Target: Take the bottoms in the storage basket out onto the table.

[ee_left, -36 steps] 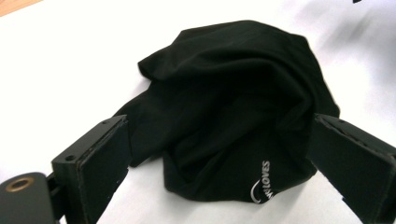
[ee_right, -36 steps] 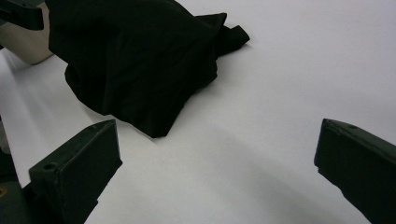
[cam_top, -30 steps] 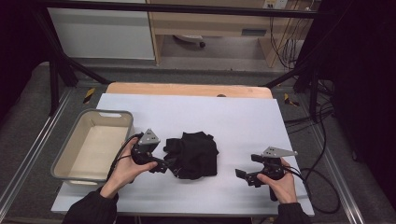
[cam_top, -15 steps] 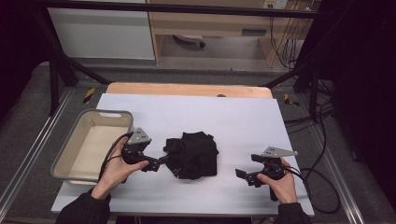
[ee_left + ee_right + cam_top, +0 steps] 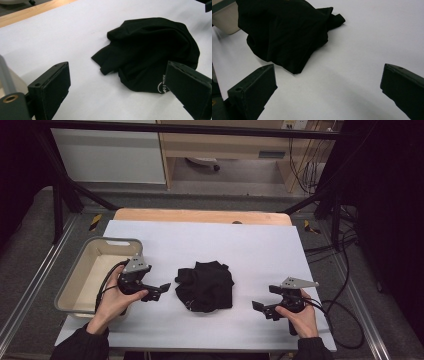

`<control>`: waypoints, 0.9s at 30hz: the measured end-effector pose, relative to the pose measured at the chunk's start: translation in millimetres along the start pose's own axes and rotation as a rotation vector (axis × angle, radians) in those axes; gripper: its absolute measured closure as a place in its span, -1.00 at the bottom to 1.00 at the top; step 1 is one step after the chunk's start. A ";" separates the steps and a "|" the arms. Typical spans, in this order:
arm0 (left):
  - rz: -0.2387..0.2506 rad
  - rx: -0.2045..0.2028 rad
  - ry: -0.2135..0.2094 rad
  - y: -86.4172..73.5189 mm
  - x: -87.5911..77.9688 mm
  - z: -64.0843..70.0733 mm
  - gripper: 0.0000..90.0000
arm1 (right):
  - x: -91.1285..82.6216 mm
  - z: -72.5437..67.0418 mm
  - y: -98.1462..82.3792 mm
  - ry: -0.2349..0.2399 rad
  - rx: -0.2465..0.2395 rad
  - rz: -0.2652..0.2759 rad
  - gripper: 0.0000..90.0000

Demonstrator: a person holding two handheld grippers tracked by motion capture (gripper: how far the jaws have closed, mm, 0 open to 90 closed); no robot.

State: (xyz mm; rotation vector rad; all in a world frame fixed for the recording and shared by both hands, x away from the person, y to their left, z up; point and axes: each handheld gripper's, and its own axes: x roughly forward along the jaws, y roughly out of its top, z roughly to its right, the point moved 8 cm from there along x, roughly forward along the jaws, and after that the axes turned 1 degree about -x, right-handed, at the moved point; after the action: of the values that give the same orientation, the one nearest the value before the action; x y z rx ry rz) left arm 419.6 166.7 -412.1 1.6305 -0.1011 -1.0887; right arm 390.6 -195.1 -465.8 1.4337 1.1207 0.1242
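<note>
The left gripper (image 5: pixel 161 289) sits just left of the cloth (image 5: pixel 206 285), jaws spread wide and holding nothing, with a clear strip of table between its tips and the fabric. In the left gripper view the cloth (image 5: pixel 150 52) lies ahead between the two jaws, and a bit of white print, a curved mark with small letters too blurred to read, shows on its near edge beside the right-hand jaw. The person's left hand (image 5: pixel 114 296) grips the tool next to the tub (image 5: pixel 75 285), whose wall is just behind it.

The right gripper (image 5: pixel 261 308) rests well apart from the cloth on its right side, jaws also wide open and empty. In its own view the cloth (image 5: pixel 284 32) lies crumpled ahead, nearer the left-hand jaw.

The cloth is a black heap near the middle of the white table (image 5: pixel 260 245).
</note>
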 end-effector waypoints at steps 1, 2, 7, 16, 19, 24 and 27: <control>0.003 -0.002 0.004 -0.5 -1.3 -1.5 -0.86 | -0.1 -0.1 0.1 0.000 0.001 0.001 -0.98; 0.002 -0.002 0.006 -1.3 -2.7 -3.1 -0.86 | -0.3 -0.2 0.1 0.001 0.001 0.001 -0.98; 0.008 -0.007 0.025 -6.0 -9.2 -10.9 -0.87 | -0.2 -0.1 0.3 0.000 0.001 0.003 -0.98; 0.019 -0.021 0.054 -13.3 -22.5 -21.8 -0.88 | -0.1 0.1 0.2 0.000 0.001 0.002 -0.98; 0.023 -0.031 0.062 -15.7 -26.5 -25.3 -0.88 | -0.1 0.0 0.0 0.000 0.000 0.000 -0.98; 0.023 -0.033 0.076 -20.4 -32.3 -29.1 -0.88 | 0.1 0.0 0.0 0.000 0.001 0.000 -0.98; 0.015 -0.030 0.089 -24.2 -35.5 -31.5 -0.88 | 0.1 0.0 -0.3 0.001 -0.001 -0.003 -0.98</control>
State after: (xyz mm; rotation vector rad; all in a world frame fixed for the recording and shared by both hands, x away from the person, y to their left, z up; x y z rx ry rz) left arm 409.8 219.1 -412.0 1.6459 -0.0380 -1.0007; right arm 390.5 -195.0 -466.1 1.4312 1.1235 0.1240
